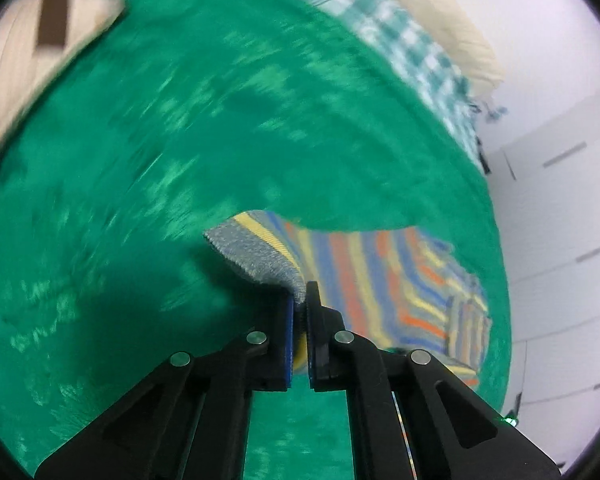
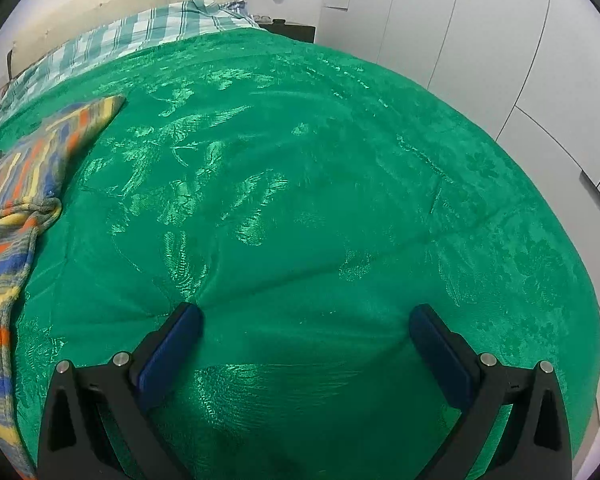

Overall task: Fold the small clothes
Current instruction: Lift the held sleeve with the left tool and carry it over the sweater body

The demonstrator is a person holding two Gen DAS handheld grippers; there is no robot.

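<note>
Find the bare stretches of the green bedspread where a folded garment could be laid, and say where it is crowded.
Free: the wide middle of the green bedspread, from the striped garment across to the wardrobe-side edge, under the open right gripper. Crowded: the garment's side, where the left gripper pinches its hem, and the checked bedding at the head.

My left view is smeared with motion blur across the green bedspread [image 1: 220,128] ahead of my tongs, though the tongs themselves stay sharp. My right view is crisp, evenly lit, with sheen glinting off the fabric beyond the tongs. Both pictures bulge and darken at the rim.
</note>
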